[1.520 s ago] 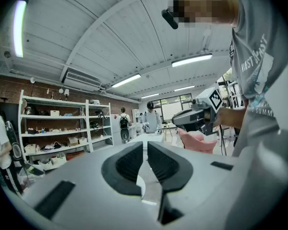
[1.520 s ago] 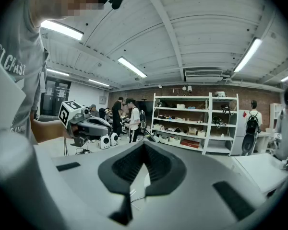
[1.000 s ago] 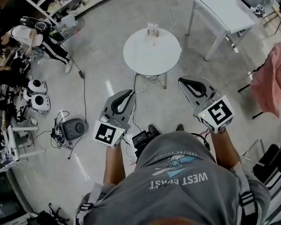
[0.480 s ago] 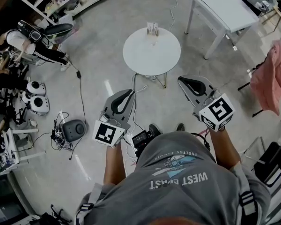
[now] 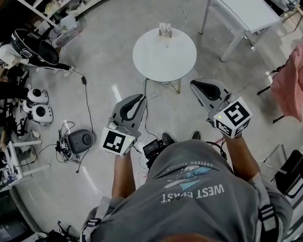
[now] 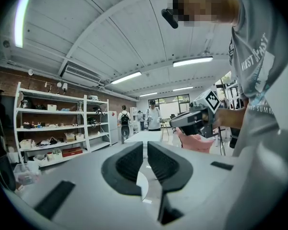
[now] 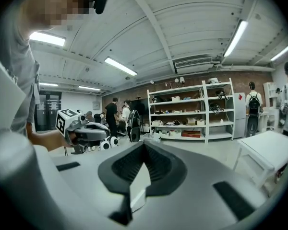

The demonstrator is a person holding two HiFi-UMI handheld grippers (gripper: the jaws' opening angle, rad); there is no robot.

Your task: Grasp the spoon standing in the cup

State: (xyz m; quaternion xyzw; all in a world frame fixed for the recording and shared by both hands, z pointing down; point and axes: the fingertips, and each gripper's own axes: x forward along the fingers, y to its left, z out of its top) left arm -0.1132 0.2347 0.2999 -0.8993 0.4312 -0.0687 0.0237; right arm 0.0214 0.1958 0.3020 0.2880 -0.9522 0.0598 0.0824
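Grey workshop floor (image 5: 106,49) is stretching out below the person, who is standing and holding both tools at waist height.

The left claw (image 5: 140,99) is staying clenched on nothing: its two dark pads are pressing close with only a thin slit between them, and they are pointing out over the floor toward the round tabletop (image 5: 164,59). The right claw (image 5: 194,84) is likewise clenched and empty, its tips meeting. It is hanging just off the near right edge of that same tabletop, well apart from the left one.

Beyond both claws, the cup (image 5: 165,31) is standing at the far edge of the round tabletop, well away from either tool. The spoon in it is too small to make out.

Farther right, a rectangular white table (image 5: 242,6) is standing on the floor, and a pink cloth (image 5: 290,87) is draping over something beside it. To the left, cables (image 5: 86,100) are trailing across the floor, and white shelving (image 5: 55,6) is lining the far wall.
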